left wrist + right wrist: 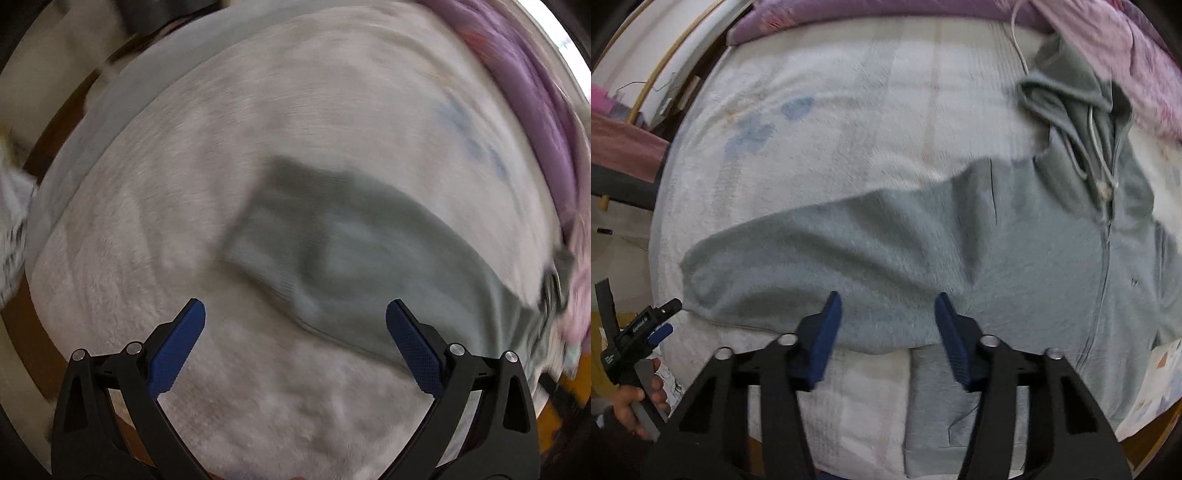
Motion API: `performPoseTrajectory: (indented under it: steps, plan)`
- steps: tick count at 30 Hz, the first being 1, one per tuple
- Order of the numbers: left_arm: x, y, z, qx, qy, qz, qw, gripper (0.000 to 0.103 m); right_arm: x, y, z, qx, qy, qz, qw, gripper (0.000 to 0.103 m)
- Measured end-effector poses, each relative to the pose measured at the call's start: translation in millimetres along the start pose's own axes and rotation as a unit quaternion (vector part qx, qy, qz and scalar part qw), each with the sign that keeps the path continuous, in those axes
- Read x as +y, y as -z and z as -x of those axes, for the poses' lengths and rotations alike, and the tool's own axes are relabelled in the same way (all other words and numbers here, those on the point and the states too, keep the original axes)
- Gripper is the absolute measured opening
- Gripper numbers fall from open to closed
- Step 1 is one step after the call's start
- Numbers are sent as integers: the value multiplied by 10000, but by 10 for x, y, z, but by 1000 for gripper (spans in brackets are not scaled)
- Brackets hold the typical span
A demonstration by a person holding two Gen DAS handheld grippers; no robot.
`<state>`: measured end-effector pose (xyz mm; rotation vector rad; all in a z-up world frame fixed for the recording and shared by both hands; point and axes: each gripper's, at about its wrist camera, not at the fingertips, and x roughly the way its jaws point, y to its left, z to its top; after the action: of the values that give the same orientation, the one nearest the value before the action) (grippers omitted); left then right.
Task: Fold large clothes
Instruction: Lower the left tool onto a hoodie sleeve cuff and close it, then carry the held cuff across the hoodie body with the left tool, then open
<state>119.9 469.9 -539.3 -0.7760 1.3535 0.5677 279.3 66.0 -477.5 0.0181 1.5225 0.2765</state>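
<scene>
Lying across the middle of your right-wrist view, grey hoodie [886, 251] spread on white fleece blanket [849, 122], hood upper right, purple bedding [1108, 55] along the top. Your right gripper [888, 314] jaws partway apart over the hoodie, pads not visibly pinching it. Your left gripper [295, 321] jaws spread wide, nothing between; view blurred.

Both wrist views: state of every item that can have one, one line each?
grey hoodie: spread on the bed, zipped, sleeve folded across the body
hood: crumpled at the top
left hand-held gripper: open, nothing between the fingers
right hand-held gripper: partly open over the folded sleeve, no grip visible
white blanket: flat
</scene>
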Motion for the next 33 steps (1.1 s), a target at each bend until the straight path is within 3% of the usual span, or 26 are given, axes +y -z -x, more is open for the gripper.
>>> performPoseTrajectory:
  steps: [2, 3, 6, 10, 12, 13, 15, 18, 20, 23, 26, 29, 33]
  plan:
    - [173, -67, -85, 24, 27, 385, 9993, 93, -74, 38, -157, 281, -4, -131, 9995, 39]
    - [248, -101, -133, 75, 109, 557, 9984, 82, -129, 66, -227, 398, -19, -231, 9989, 36]
    - [380, -173, -271, 292, 342, 872, 9952, 67, -241, 134, -313, 531, -100, -488, 9973, 31]
    - [356, -243, -373, 492, 437, 693, 9954, 47, -328, 165, -286, 445, -359, -643, 9963, 21]
    - [307, -282, -391, 509, 517, 475, 9962, 14, -333, 159, -250, 347, -382, -588, 9969, 14]
    - [278, -291, -385, 494, 475, 378, 9969, 10, -340, 150, -246, 342, -417, -569, 9969, 13]
    - [263, -287, -327, 430, 372, 257, 9981, 8, -361, 131, -263, 341, -375, -554, 9972, 4]
    - [311, -279, -1, 124, 540, 389, 9977, 8, -447, 99, -308, 281, -478, -690, 9961, 2]
    - [340, -265, 328, -133, 649, 227, 9975, 7, -468, 67, -406, 303, -587, -720, 9952, 1]
    - [296, -269, 787, -544, 556, -298, 9965, 7, -496, 65, -667, 462, -508, -661, 9954, 1]
    - [140, -173, 1059, -754, 531, -412, 9949, 7, -587, 159, -1102, 846, -413, -636, 9935, 0]
    - [-231, 81, 1338, -1046, 406, -736, 9910, 7, -671, 192, -1159, 732, -661, -750, 9923, 0]
    - [-1047, 443, 1724, -1662, 343, -1404, 9754, 7, -869, 214, -858, 542, -1323, -760, 9868, 2]
